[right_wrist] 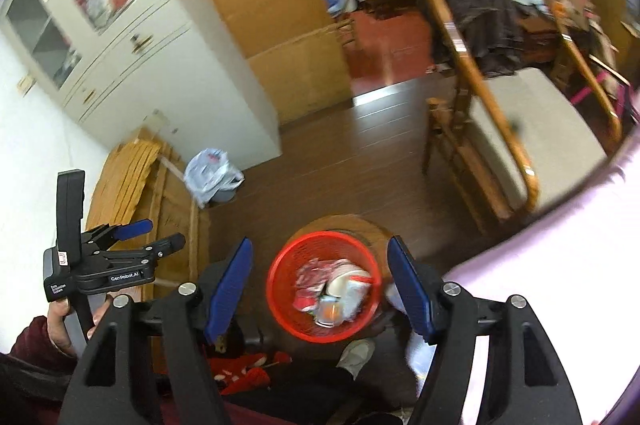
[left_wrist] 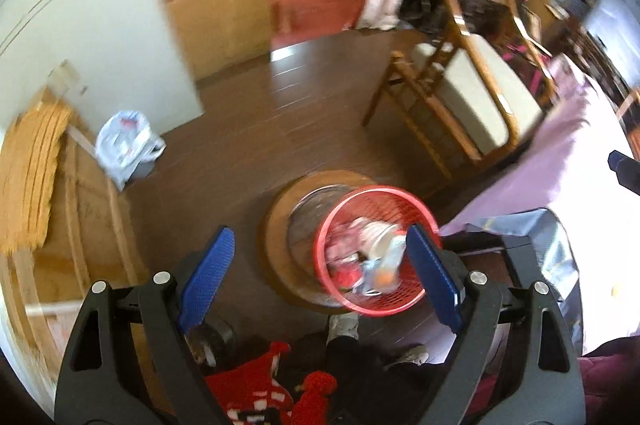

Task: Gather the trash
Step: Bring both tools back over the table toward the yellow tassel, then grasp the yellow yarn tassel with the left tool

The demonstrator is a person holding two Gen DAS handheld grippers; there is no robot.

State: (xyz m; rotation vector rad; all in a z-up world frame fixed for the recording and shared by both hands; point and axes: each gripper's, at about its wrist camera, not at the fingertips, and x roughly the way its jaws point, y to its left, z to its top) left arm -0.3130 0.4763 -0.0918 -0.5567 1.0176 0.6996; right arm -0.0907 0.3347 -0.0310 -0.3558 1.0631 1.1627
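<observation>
A red mesh wastebasket point(left_wrist: 376, 251) stands on a round wooden stool point(left_wrist: 280, 225) on the dark floor. It holds crumpled wrappers, a white cup and other trash point(left_wrist: 372, 257). My left gripper point(left_wrist: 320, 281) is open and empty above the basket, its right pad point(left_wrist: 434, 281) over the rim. In the right wrist view the basket point(right_wrist: 324, 285) sits between the blue pads of my right gripper point(right_wrist: 320, 289), which is open and empty above it. The left gripper point(right_wrist: 132, 237) shows there at the left, held in a hand.
A white plastic bag point(left_wrist: 126, 145) lies on the floor by a white cabinet point(left_wrist: 100, 25). A wooden chair with a pale cushion point(left_wrist: 472, 93) stands at the right, next to a lilac-covered bed point(left_wrist: 560, 177). Wooden boards point(left_wrist: 32, 177) lean at the left. Red and dark clothing point(left_wrist: 272, 385) is below.
</observation>
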